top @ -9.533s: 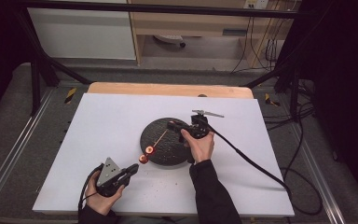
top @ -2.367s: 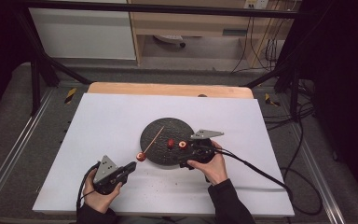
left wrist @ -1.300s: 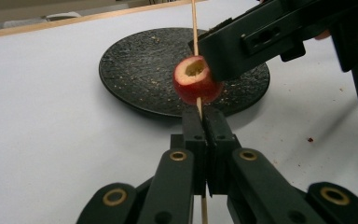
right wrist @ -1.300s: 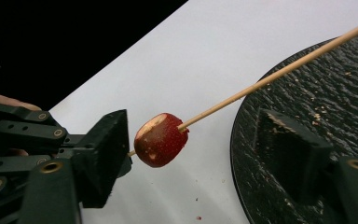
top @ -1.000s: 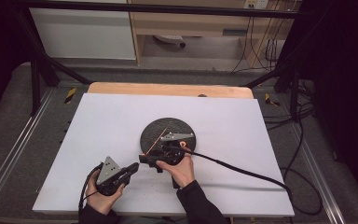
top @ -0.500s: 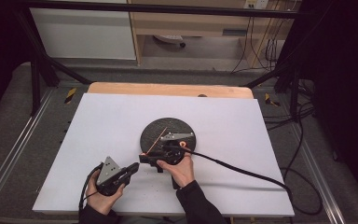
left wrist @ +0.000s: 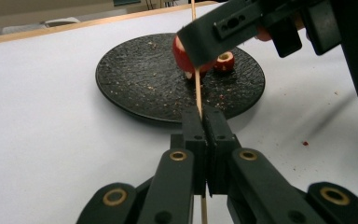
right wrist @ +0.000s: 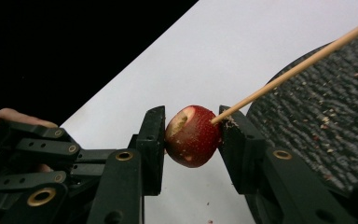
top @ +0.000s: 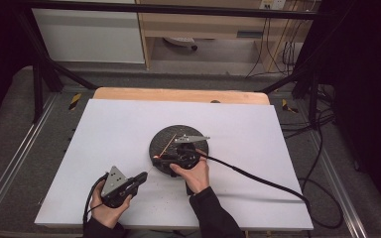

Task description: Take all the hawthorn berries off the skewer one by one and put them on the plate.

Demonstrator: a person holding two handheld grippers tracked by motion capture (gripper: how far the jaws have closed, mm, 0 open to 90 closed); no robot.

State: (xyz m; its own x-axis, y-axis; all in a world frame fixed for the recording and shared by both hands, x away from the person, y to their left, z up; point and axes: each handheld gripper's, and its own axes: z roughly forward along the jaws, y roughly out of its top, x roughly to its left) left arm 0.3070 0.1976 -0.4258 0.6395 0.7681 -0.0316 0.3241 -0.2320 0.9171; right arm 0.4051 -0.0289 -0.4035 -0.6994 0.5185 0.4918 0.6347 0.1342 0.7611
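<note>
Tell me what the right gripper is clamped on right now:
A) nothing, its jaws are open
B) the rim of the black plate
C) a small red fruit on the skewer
C: the right gripper has a jaw on each side of the small red fruit, with the skewer entering it.

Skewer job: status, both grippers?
Left gripper shut on skewer. Right gripper shut on red fruit, skewer entering it. Second fruit on plate. Nothing blocking.
</note>
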